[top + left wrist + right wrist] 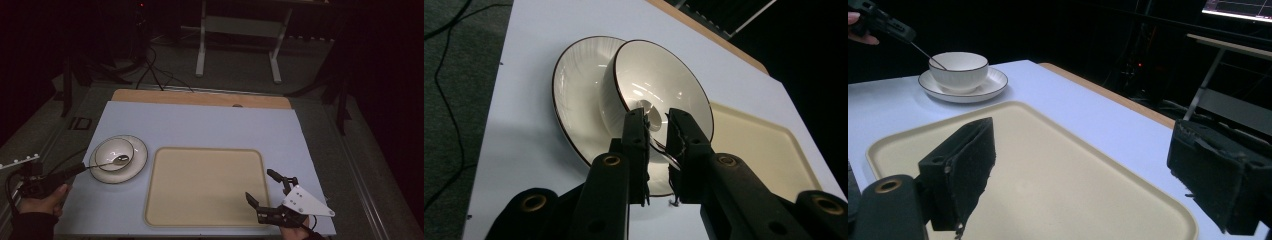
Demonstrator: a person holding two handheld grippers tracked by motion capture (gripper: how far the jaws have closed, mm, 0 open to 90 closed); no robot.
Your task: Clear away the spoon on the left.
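Gripping spoon (659, 147), L tool (658, 131) near-shut

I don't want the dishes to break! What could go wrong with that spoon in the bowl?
The left gripper pinches only the thin handle end of the spoon, so it might slip or twist out and clatter back. The bowl just sits loose on the plate, so a sideways pull on the spoon could tip or slide it. They also stand near the table's left edge, so a hard nudge could push them off.
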